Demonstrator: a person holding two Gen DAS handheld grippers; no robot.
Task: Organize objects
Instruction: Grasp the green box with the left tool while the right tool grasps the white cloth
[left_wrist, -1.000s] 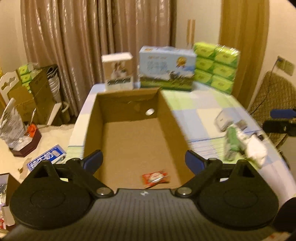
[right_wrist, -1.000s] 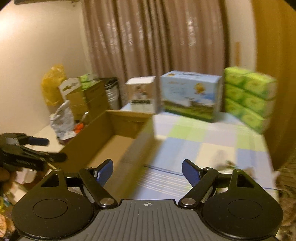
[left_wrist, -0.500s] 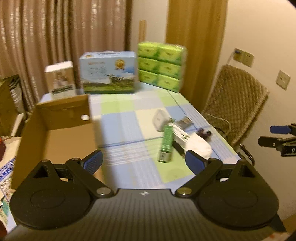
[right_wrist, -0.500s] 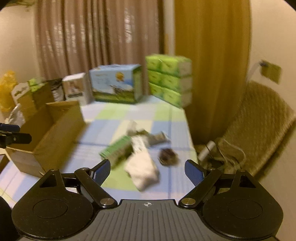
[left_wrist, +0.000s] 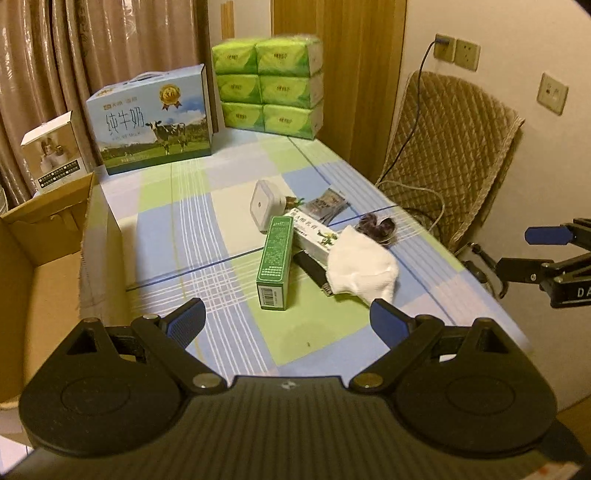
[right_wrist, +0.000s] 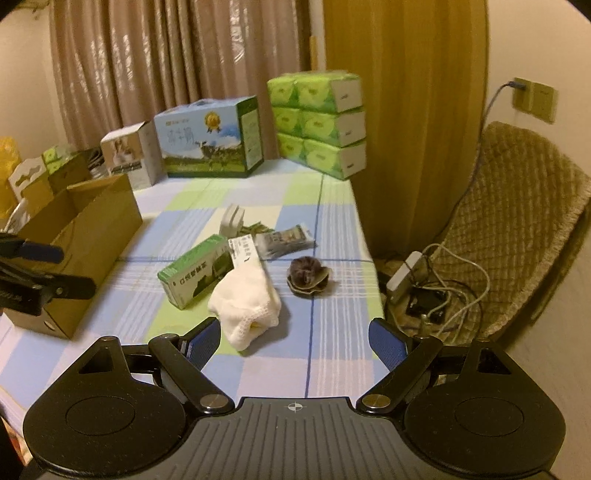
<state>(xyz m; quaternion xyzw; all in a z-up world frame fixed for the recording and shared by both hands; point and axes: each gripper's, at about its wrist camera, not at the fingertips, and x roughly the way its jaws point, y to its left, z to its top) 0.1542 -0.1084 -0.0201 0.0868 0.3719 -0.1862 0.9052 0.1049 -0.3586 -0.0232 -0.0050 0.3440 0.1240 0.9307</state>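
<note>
A cluster of small items lies on the checked tablecloth: a green box (left_wrist: 275, 266) (right_wrist: 195, 270), a white sock (left_wrist: 362, 268) (right_wrist: 245, 300), a white printed box (left_wrist: 314, 234), a dark scrunchie (left_wrist: 376, 226) (right_wrist: 307, 275), a white square case (left_wrist: 264, 203) and a silvery packet (left_wrist: 327, 205) (right_wrist: 286, 240). An open cardboard box (left_wrist: 40, 273) (right_wrist: 83, 236) stands at the left. My left gripper (left_wrist: 288, 323) hovers open just short of the green box. My right gripper (right_wrist: 295, 338) is open, close behind the sock, with nothing between its fingers.
A milk carton case (left_wrist: 155, 118), a small white box (left_wrist: 55, 151) and stacked green tissue packs (left_wrist: 269, 83) line the table's far edge. A quilted chair (left_wrist: 454, 147) stands to the right, with a power strip and cables (right_wrist: 424, 284) on the floor.
Both grippers swung right, away from the cardboard box, and came lower toward the cluster of items. Both stayed open and hold nothing.
</note>
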